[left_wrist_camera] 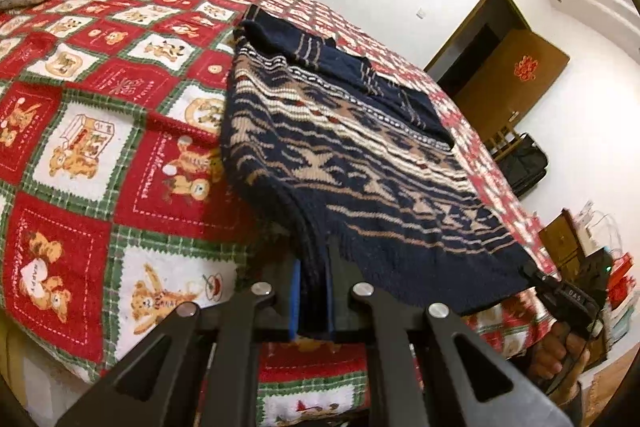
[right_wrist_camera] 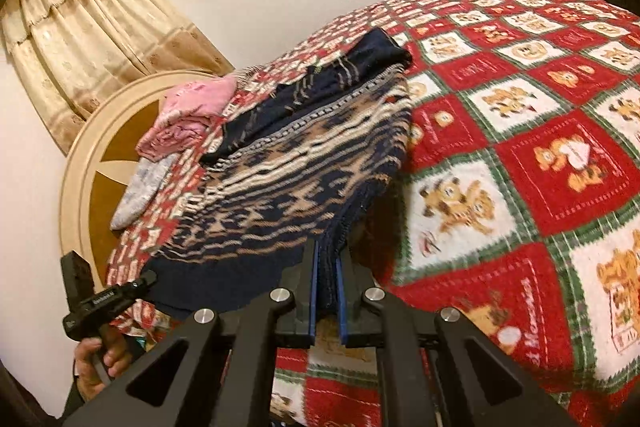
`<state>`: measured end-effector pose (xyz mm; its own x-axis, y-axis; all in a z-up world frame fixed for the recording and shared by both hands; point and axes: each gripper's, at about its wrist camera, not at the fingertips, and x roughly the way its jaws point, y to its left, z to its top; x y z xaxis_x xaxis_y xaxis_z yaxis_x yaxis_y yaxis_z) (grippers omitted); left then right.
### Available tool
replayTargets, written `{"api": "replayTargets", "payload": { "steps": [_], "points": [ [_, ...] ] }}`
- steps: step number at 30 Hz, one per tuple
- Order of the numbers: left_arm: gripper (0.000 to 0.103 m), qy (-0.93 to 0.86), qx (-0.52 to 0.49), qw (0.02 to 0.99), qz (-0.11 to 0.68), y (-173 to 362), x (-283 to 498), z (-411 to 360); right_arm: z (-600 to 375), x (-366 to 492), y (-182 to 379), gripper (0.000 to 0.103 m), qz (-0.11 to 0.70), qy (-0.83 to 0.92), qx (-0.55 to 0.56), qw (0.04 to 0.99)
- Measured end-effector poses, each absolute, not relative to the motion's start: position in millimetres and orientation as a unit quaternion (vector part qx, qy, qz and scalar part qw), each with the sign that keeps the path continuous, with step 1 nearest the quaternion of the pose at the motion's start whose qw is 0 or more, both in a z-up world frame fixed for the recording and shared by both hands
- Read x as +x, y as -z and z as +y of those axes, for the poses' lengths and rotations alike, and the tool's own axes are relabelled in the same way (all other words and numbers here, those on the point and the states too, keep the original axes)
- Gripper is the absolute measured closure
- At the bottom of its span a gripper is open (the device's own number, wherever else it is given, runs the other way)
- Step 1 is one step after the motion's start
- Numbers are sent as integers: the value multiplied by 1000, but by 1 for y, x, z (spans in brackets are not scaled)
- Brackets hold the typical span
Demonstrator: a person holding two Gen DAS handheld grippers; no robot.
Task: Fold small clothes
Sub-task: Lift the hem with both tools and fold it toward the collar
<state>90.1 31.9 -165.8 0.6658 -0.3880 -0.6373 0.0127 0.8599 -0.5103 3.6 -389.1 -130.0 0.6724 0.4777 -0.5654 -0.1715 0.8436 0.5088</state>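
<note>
The navy-and-tan patterned knit sweater (left_wrist_camera: 360,155) at frame centre is pinched at its hem by left claw (left_wrist_camera: 314,291) and right claw (right_wrist_camera: 327,283), above the red teddy-bear quilted bedspread (left_wrist_camera: 100,99).

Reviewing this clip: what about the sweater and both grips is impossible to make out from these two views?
- Sweater hem inside the left gripper: left wrist view, hidden between the jaws.
- Hem inside the right gripper: right wrist view, the same.
- Sweater underside and bedspread beneath: covered by the knit.
- Sleeves: folded dark cloth on top, layout unclear.
- Bedspread near the right gripper: blurred.
</note>
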Motion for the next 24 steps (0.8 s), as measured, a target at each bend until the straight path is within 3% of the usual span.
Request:
{"api": "replayTargets", "payload": {
  "steps": [24],
  "points": [
    [93,138,-233,897,350,109,148,44,-399,53,79,96,306,-203,250,896]
  ]
}}
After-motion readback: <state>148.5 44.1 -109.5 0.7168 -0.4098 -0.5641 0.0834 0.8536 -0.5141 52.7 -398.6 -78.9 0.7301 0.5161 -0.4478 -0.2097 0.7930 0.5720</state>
